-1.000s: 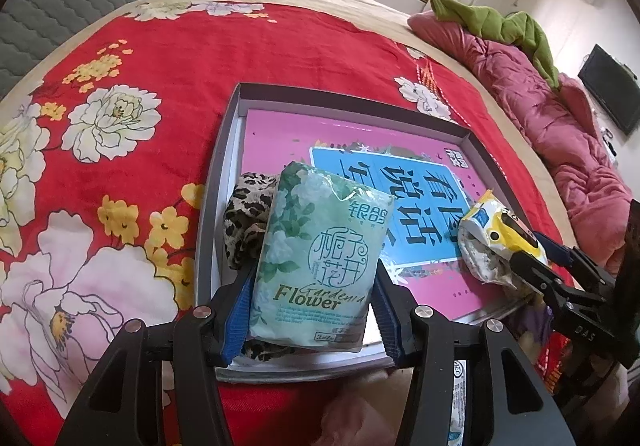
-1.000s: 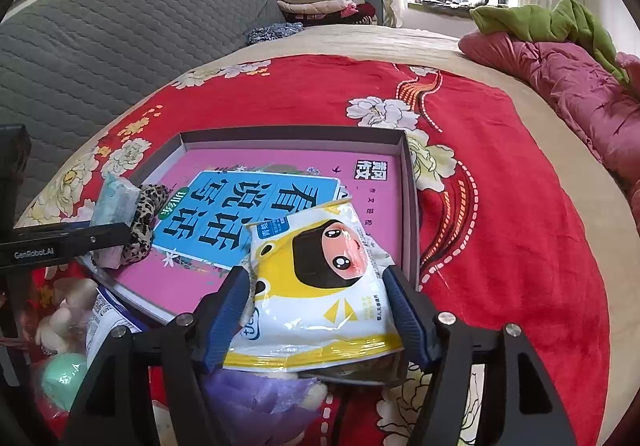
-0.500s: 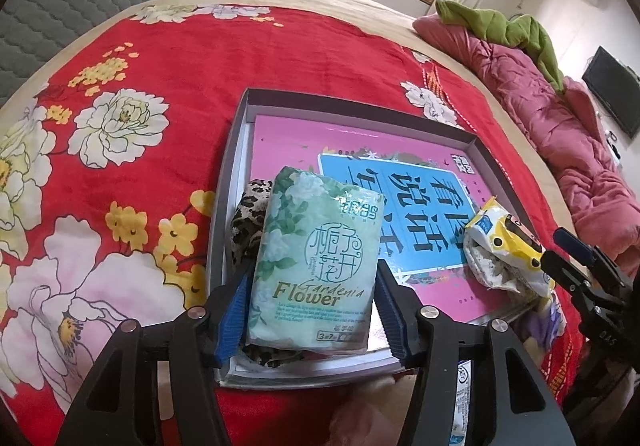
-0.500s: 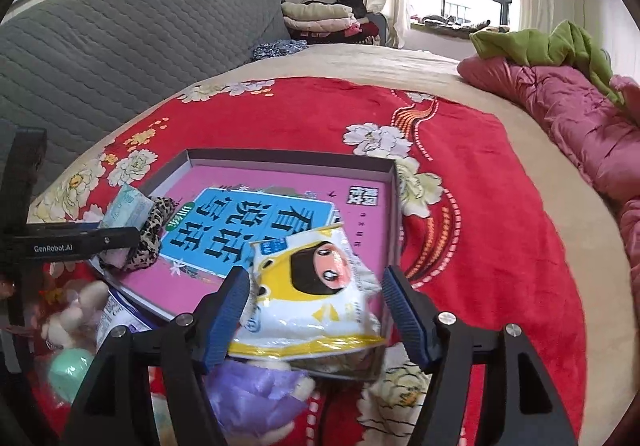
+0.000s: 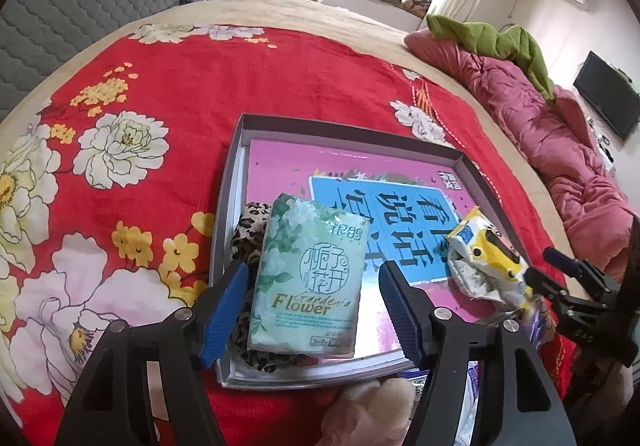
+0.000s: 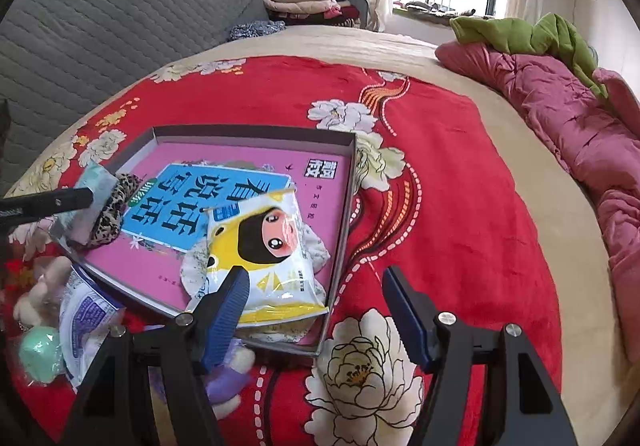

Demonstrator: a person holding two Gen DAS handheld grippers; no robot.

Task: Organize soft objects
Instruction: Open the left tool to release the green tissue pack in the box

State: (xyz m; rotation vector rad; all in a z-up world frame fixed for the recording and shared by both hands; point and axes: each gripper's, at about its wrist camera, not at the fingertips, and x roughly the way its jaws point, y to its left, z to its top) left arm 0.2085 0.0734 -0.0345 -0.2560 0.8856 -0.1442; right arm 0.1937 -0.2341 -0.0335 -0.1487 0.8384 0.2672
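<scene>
A green tissue pack (image 5: 308, 278) lies on a leopard-print cloth (image 5: 250, 221) in the near left corner of a shallow grey box (image 5: 236, 149). My left gripper (image 5: 312, 310) straddles the pack; its jaws are opening and both blue pads stand clear of it. A yellow-and-white pack with a cartoon face (image 6: 264, 254) rests on a white floral cloth (image 6: 192, 270) in the box's near right corner. My right gripper (image 6: 316, 314) is open: its left pad overlaps the pack's lower edge in the picture, and its right pad hangs over the red blanket (image 6: 440, 205).
A pink book with a blue panel (image 5: 360, 181) covers the box floor. Plush toys (image 6: 228, 378), a green ball (image 6: 40, 354) and a blue-white pack (image 6: 88, 314) crowd the bed's near edge. A pink quilt (image 6: 580, 117) lies right; a grey headboard (image 6: 120, 17) stands behind.
The left jaws have spread away from the green pack, which stays on the leopard cloth. The right gripper has drawn back and to the right, leaving the yellow pack in the box.
</scene>
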